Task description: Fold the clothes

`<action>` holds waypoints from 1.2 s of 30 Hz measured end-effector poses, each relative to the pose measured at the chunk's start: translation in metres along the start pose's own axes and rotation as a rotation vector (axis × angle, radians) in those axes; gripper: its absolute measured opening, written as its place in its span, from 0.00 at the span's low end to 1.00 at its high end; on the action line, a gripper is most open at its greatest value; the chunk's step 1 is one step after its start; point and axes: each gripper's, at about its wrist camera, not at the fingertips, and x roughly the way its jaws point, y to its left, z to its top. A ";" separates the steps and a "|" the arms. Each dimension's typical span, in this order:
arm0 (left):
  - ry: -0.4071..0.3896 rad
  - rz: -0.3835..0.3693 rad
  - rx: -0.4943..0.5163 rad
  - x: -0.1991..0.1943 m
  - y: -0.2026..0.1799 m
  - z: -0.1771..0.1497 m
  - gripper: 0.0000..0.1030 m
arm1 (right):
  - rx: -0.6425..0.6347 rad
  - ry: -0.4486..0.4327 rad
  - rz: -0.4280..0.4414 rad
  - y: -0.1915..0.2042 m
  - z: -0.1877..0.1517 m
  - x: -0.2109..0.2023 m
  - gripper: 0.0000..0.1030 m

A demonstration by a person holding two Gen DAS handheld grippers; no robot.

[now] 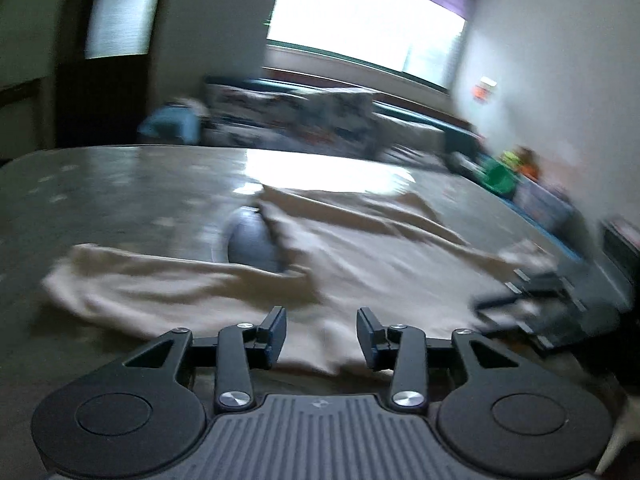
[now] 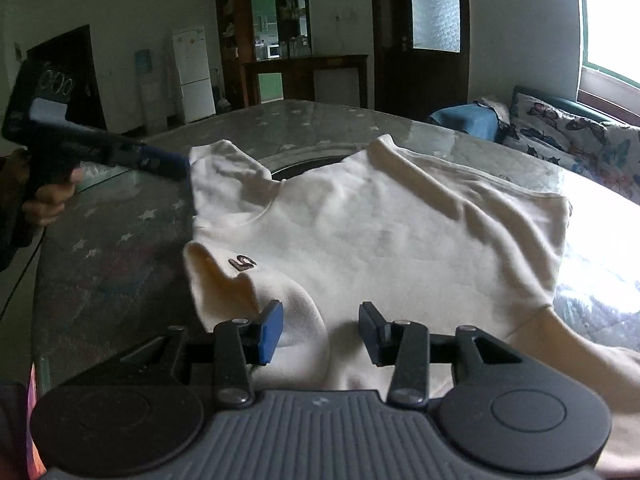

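Observation:
A cream sweatshirt (image 2: 380, 236) lies spread on the table, with a small dark logo (image 2: 242, 262) near its folded-over front left part. It shows blurred in the left wrist view (image 1: 360, 256). My right gripper (image 2: 321, 330) is open and empty, just above the garment's near edge. My left gripper (image 1: 321, 332) is open over the near hem; from the right wrist view it (image 2: 176, 166) sits at the far left corner of the garment, touching or very close to the cloth.
The table (image 2: 120, 248) has a grey star-patterned cover and glare at the right. A round grey shape (image 1: 252, 242) shows at the neck opening. A sofa with patterned cushions (image 2: 568, 136) stands beyond the table, and a dark doorway and cabinets are behind.

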 end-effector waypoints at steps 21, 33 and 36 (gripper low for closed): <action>0.003 0.297 -0.230 0.008 0.064 -0.005 0.42 | 0.040 -0.020 -0.008 -0.003 -0.004 0.001 0.70; 0.009 0.304 -0.253 0.016 0.069 -0.003 0.42 | 0.002 -0.008 -0.011 0.005 -0.003 0.003 0.75; 0.006 0.303 -0.257 0.016 0.069 -0.003 0.42 | -0.008 -0.003 -0.011 0.006 -0.004 0.003 0.78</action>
